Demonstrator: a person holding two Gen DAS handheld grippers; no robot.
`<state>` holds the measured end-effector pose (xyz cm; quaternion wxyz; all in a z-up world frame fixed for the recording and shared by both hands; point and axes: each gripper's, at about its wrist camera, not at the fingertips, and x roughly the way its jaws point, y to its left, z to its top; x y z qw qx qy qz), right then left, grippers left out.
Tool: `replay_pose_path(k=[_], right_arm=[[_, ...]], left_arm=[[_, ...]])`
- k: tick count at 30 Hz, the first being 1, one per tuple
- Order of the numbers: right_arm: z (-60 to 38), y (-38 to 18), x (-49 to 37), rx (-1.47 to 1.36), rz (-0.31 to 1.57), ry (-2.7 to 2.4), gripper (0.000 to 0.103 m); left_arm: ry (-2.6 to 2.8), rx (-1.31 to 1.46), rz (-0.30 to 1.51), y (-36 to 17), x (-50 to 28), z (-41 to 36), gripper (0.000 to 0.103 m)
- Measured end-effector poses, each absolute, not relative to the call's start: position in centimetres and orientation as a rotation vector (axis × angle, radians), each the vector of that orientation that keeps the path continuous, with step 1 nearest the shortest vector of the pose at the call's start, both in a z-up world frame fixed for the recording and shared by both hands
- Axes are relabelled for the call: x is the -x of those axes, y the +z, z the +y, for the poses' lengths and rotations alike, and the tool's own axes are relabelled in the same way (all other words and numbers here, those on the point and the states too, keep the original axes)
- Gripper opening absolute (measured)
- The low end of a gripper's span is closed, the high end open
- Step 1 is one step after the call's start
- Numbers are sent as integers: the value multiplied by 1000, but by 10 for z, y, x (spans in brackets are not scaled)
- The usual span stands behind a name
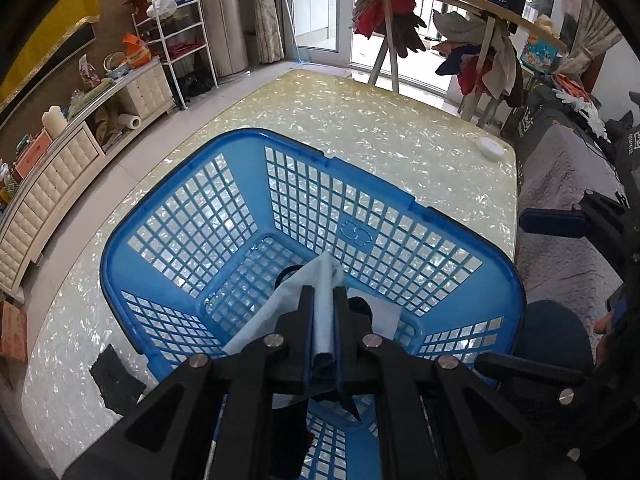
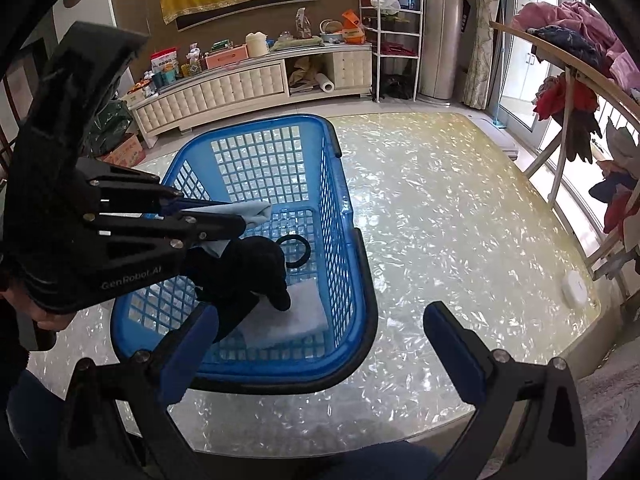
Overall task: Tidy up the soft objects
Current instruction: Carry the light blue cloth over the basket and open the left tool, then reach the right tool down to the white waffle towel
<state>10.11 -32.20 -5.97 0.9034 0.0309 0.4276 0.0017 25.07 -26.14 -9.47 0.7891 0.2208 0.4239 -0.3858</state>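
Over basket [image 1: 168, 216], cloth [image 1: 322, 312] hangs lengthwise downward.

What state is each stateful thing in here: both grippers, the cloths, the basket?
Left gripper: shut on the light blue cloth, above the basket.
Light blue cloth: pinched, hanging into the basket.
Right gripper: open, holding nothing.
Blue basket: upright on the table.
White cloth: lying on the basket floor.
Black ring: lying on the basket floor.
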Motion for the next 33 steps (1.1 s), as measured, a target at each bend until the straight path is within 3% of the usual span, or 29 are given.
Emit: replay_pose_path(k=[2,3,6,9,15,18,26,30,33], right_arm=[[-323,-59,-101,-65,882,4,103],[-323,-58,-101,-66,882,3,103],[-324,-56,-101,-69,875,3,103],[-323,-53,-100,-72,867,2,103],[-318,-45,-97,-68,851,11,103],[-313,-42,-95,-65,842,20,103],[-295,-35,-92,-56,822,62,103],[-281,-31,-91,-47,812,93,103],[-271,-30,-95,-34,815,117,103]], left_arm=[[-825,-471,913,-95,-251,-262,23],[-823,-469,913,-93,-250,-261,35],[-797,-485,893,-89,-249,-258,42],[-784,-497,871,-81,-244,-252,59],[-774,-492,839,-64,-236,-232,60],[-760,-481,830,-57,-231,-220,79],[-682,-415,810,-42,-219,-174,83],[-652,-386,809,-40,-209,-147,103],[-631,-369,814,-40,-204,-128,103]])
